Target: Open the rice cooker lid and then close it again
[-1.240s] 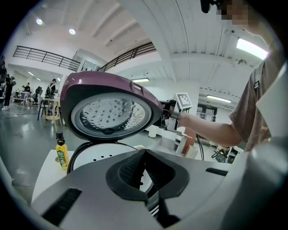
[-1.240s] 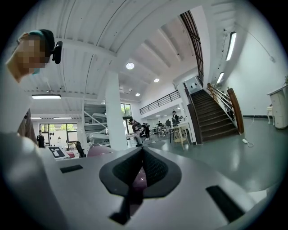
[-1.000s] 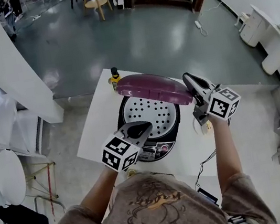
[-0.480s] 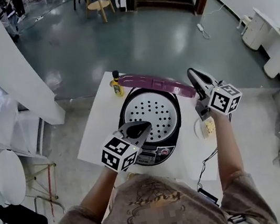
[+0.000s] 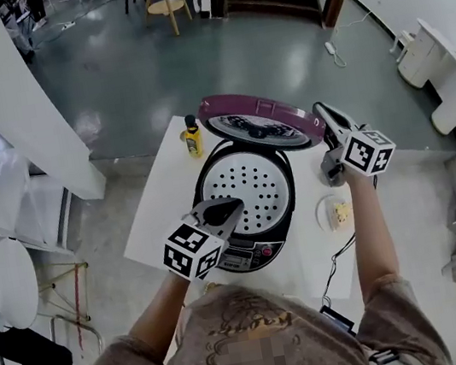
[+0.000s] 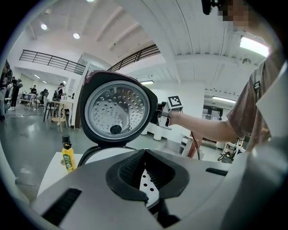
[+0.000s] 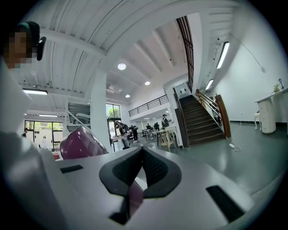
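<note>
The rice cooker (image 5: 243,196) stands on a white table (image 5: 157,211) with its perforated inner plate showing. Its purple lid (image 5: 257,125) is raised at the back, underside toward me; its round metal inner face (image 6: 117,111) fills the left gripper view. My right gripper (image 5: 318,108) is shut and lies against the lid's right edge; the purple shell (image 7: 81,143) shows at its left and just under the jaws (image 7: 142,149). My left gripper (image 5: 236,204) is shut and empty, hovering over the cooker's front near the control panel (image 5: 249,256), pointing at the lid (image 6: 144,152).
A small yellow bottle (image 5: 193,136) stands on the table's far left corner (image 6: 68,157). A little dish (image 5: 335,213) sits right of the cooker, with a cable (image 5: 337,273) trailing off the near edge. Grey floor surrounds the table; a white column (image 5: 7,102) rises at left.
The lid has swung up and back, from lying half down over the pot to showing its underside. My right gripper moved away from me along the lid's edge. The left gripper kept still.
</note>
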A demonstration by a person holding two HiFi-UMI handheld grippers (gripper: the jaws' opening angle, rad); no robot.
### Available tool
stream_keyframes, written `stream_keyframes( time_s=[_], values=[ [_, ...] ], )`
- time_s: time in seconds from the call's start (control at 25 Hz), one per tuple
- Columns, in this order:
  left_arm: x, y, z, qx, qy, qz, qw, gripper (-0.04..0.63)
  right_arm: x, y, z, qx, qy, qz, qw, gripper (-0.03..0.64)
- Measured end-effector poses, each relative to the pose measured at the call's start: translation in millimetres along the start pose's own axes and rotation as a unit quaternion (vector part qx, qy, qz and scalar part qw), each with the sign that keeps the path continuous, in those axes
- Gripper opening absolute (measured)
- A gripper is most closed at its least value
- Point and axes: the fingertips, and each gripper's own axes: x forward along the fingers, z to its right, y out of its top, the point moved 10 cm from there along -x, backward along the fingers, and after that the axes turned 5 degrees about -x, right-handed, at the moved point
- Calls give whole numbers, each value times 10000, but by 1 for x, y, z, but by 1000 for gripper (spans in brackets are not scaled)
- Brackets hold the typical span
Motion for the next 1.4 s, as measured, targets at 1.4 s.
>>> stream_keyframes(
  time_s=[1.4],
  values=[
    [12,1,5,-68,-87,0,9999,21,-7,-15,39,226,-419,70,9988,3]
  ],
)
